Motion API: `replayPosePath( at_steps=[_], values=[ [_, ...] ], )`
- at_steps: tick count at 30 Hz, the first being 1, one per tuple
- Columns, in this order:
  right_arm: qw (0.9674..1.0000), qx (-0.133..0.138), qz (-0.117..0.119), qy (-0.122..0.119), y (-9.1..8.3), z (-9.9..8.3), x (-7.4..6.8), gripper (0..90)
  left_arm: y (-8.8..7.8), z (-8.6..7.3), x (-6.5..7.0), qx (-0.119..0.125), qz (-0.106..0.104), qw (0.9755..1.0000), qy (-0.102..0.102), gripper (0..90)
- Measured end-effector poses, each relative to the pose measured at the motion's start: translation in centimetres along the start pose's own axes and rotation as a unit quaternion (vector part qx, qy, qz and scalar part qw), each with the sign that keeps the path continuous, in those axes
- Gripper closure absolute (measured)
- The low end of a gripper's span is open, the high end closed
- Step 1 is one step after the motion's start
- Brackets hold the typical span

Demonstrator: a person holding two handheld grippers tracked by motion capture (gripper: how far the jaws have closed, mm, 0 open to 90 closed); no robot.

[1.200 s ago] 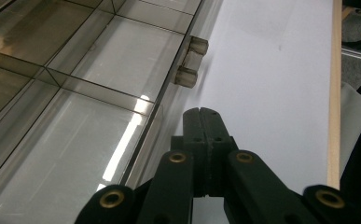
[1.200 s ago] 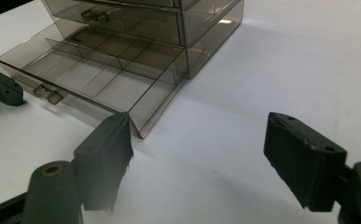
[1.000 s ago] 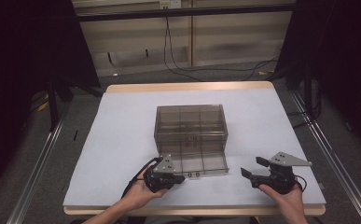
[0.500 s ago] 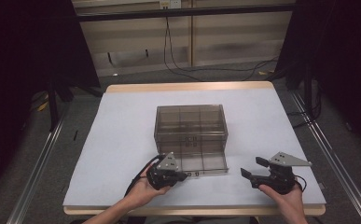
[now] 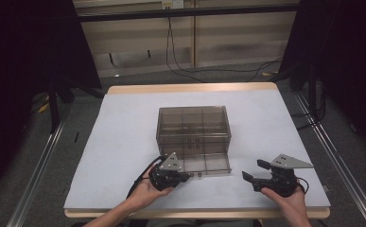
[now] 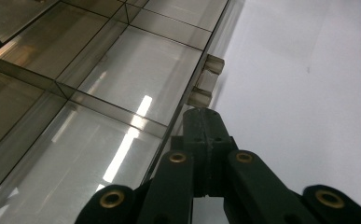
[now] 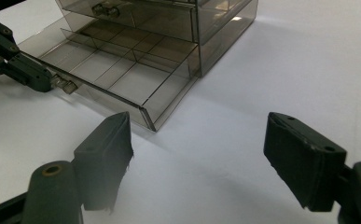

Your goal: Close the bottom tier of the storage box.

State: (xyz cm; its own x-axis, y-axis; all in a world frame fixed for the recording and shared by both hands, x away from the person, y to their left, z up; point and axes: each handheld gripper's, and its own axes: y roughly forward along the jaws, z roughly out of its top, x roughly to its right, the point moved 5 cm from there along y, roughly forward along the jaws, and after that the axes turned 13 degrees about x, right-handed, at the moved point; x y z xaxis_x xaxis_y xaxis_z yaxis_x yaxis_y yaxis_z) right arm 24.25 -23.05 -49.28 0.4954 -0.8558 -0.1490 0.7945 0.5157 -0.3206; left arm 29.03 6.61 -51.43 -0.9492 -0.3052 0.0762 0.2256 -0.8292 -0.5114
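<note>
Drawer (image 5: 204, 163) pulled out at lower centre; left gripper (image 5: 186, 177) pressed together beside handle (image 6: 207, 79) just beyond tips; right gripper (image 5: 252, 176) spread, well apart, lower right.

Smoky clear plastic drawer box (image 5: 193, 125), mid-table, bottom drawer (image 5: 204, 164) pulled out, empty, divided into compartments, knob (image 6: 207, 80) in front

left gripper (image 5: 186, 177): jaws closed together, pointing right, hand low at the table.
right gripper (image 5: 251, 171): jaws wide apart, nothing between them, pointing left, hand low.
</note>
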Motion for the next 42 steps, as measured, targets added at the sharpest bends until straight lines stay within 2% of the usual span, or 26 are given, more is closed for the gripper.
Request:
replayPosePath(
  at_steps=[4,6,12,13,17,18,20,21,23,25,28,29,30,35,42],
  values=[
    [1.0000,0.001,0.002,0.000,0.04,0.01,-0.02,23.4,-0.06,0.01,-0.04,0.000,-0.001,1.0000,-0.001,90.0],
    [1.0000,0.001,0.003,-0.001,0.04,0.02,-0.04,23.4,-0.04,-0.01,-0.08,0.006,-0.005,0.9999,-0.011,90.0],
    [1.0000,-0.001,0.006,-0.004,0.06,0.01,-0.13,23.4,-0.07,-0.01,-0.22,0.007,-0.003,0.9999,-0.008,90.0],
    [1.0000,-0.001,0.008,-0.004,0.09,0.01,-0.14,23.4,0.03,0.05,-0.16,0.019,-0.002,0.9998,-0.011,90.0],
    [1.0000,0.000,0.008,-0.004,0.03,0.01,-0.11,23.4,-0.13,-0.10,-0.20,0.004,-0.002,0.9999,-0.013,90.0],
    [1.0000,0.000,0.007,-0.005,0.03,0.01,-0.07,23.4,0.03,-0.12,-0.21,0.012,-0.001,0.9998,-0.014,90.0],
    [1.0000,0.000,0.008,-0.005,0.04,-0.01,-0.03,23.4,-0.04,-0.10,-0.25,0.008,0.001,0.9999,-0.014,90.0],
    [1.0000,0.000,0.008,-0.005,0.03,0.00,-0.03,23.4,-0.03,-0.13,-0.28,0.011,0.006,0.9998,-0.012,90.0],
    [1.0000,0.000,0.008,-0.005,0.03,0.01,-0.04,23.4,0.02,-0.14,-0.37,0.016,0.004,0.9997,-0.016,90.0],
    [0.9999,-0.001,0.009,-0.004,0.04,0.00,-0.04,23.4,-0.18,-0.16,-0.51,0.007,0.002,0.9999,-0.014,90.0],
    [0.9999,-0.002,0.010,-0.006,0.08,-0.02,-0.05,23.4,-0.14,-0.11,-0.52,0.013,0.002,0.9998,-0.017,90.0],
    [0.9999,-0.002,0.009,-0.006,0.08,-0.03,-0.05,23.4,-0.26,-0.11,-0.58,0.006,-0.001,0.9998,-0.020,90.0],
    [0.9999,-0.002,0.009,-0.005,0.05,-0.02,-0.05,23.3,-0.18,-0.09,-0.60,0.014,-0.002,0.9997,-0.022,90.0],
    [0.9999,-0.002,0.010,-0.006,0.07,-0.02,-0.04,23.3,-0.21,-0.07,-0.70,0.006,0.006,0.9998,-0.020,90.0],
    [0.9999,-0.002,0.009,-0.005,0.10,-0.03,-0.01,23.3,-0.14,-0.06,-0.83,0.013,0.007,0.9997,-0.021,90.0]
  ],
)
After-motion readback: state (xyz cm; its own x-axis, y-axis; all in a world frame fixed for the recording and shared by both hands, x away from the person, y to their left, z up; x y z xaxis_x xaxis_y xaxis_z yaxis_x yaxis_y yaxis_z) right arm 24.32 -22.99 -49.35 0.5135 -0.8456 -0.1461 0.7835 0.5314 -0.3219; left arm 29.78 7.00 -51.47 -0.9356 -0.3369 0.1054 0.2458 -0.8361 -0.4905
